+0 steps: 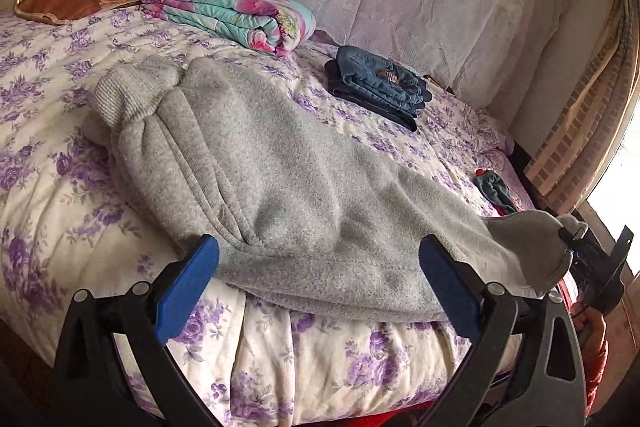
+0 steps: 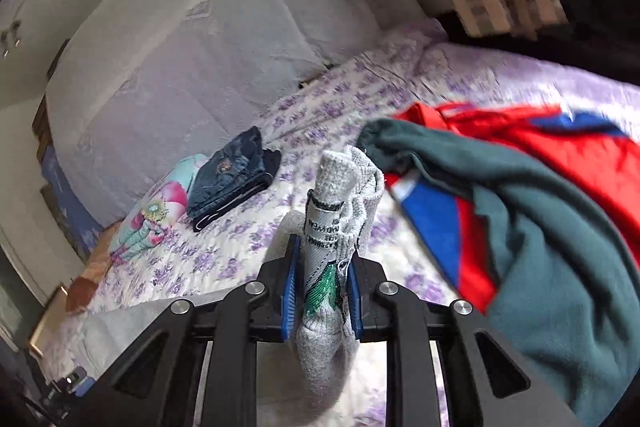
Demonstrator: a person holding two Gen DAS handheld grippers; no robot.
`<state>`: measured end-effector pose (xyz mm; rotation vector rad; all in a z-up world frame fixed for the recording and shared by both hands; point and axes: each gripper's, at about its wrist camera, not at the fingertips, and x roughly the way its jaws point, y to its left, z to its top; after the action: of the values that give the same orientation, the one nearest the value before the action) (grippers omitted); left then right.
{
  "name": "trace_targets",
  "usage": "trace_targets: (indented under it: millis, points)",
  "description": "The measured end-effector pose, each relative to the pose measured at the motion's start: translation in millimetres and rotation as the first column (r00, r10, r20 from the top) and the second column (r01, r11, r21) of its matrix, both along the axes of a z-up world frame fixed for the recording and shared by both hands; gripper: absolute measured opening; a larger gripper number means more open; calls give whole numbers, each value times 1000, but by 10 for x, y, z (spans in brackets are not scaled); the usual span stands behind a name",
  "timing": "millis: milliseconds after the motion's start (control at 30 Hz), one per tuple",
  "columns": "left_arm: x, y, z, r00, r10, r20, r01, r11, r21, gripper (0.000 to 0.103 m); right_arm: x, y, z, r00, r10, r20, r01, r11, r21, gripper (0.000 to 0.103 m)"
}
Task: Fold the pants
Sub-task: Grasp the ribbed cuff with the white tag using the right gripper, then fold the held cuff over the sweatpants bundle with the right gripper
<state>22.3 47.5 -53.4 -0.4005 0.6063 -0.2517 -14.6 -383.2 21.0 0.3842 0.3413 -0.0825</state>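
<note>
Grey sweatpants (image 1: 280,167) lie spread across the floral bed (image 1: 48,187), one end bunched and clamped in the right tongs (image 2: 322,291). The left tongs (image 1: 320,267) stand wide apart over the near hem. Farther back sit folded jeans (image 1: 380,83) and a rolled quilt (image 1: 240,15).

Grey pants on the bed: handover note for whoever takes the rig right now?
Left gripper: open, fingers either side of the near edge of the grey pants, not clamped.
Right gripper: shut on a bunched end of the grey pants, label showing.
The pants lie across the floral bedspread. Folded jeans sit behind them; the teal and red clothes are unfolded to the right.
Done: one end grasped.
Left: apparently every fold of the grey pants.
</note>
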Motion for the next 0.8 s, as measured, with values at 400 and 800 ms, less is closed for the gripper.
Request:
trace_targets:
  millis: [400,800]
  points:
    - [-175,431,58,991,130,27,-128,990,-68,98,842,2393,-537,855,412,-316,-510,781,-361,17]
    - [-20,461,-176,989,135,-58,-137,990,-30,98,763,2589,-527,790,491,-366,-607,712,-353,66]
